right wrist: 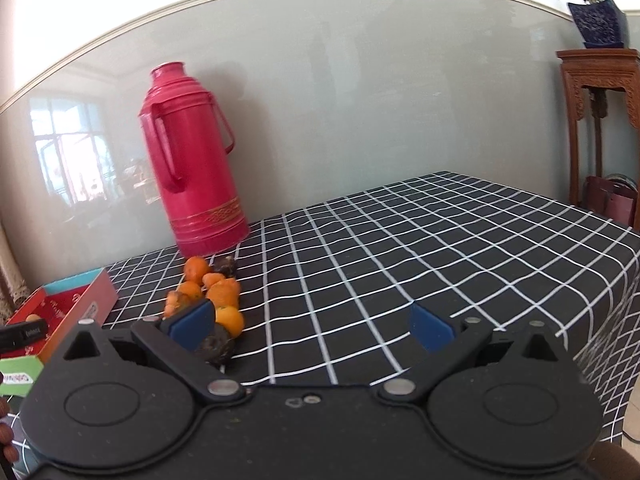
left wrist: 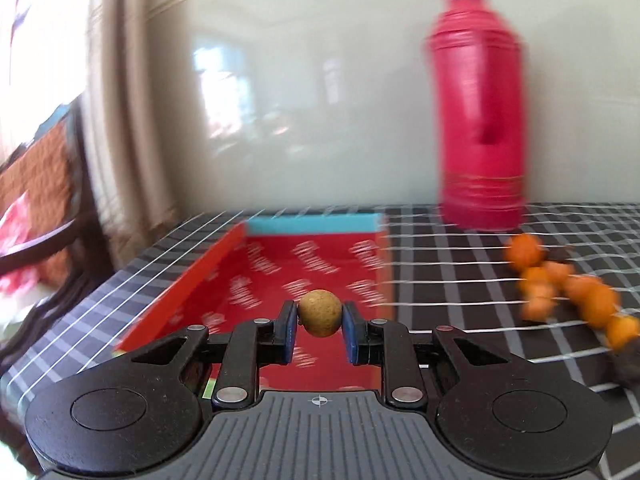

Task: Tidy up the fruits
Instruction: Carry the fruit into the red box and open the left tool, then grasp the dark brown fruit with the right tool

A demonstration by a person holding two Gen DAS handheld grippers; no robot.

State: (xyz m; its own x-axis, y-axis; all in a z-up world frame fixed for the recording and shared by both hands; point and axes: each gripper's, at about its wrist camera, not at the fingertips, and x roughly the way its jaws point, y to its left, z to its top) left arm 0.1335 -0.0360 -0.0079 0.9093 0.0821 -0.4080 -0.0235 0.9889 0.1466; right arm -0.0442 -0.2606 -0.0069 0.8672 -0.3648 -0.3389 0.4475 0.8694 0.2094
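Left gripper (left wrist: 320, 322): jaws narrowed, blue pads (left wrist: 291, 334) pressed on both sides of a small round tan-brown fruit (left wrist: 320, 313), fruit held off the surface between the fingertips. Fingers level, pointing forward; the view is motion-blurred. Right gripper (right wrist: 312, 326): jaws spread wide, nothing between them, blue pads (right wrist: 430, 328) angled outward, body level above the table. In the right wrist view, a bit of the left gripper's black finger shows at the far left edge.
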